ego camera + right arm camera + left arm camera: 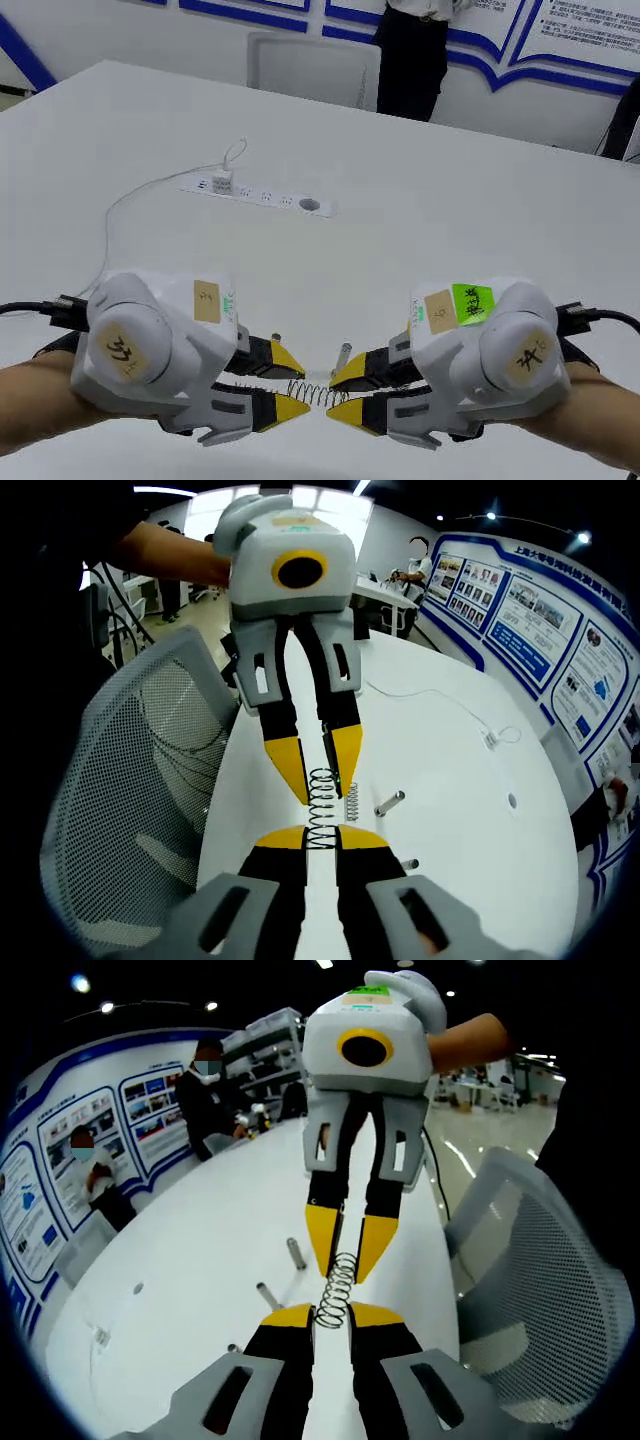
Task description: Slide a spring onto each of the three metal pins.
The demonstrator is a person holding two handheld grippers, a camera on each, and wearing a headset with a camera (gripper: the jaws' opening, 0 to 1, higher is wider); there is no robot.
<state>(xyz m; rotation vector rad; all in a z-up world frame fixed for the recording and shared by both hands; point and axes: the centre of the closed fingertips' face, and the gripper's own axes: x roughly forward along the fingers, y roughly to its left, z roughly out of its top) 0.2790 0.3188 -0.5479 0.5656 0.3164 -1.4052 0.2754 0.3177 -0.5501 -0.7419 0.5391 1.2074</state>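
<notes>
I hold my left gripper [292,384] and my right gripper [343,392] low on the near side, nose to nose, with their tips almost meeting in the middle. Both lie roughly level and point inward at each other. Each has its yellow-tipped jaws pinched on one end of the same spring [312,392], which spans the gap between them. My left forearm [30,405] comes in from the near left and my right forearm [592,415] from the near right.

And the tally: 2 claws [300,385] [335,397] on show, 2 springs [320,815] [352,802], 3 pins [296,1253] [268,1295] [232,1348], 1 power strip [255,193] and 1 charger [221,183] on the surface [450,200].
</notes>
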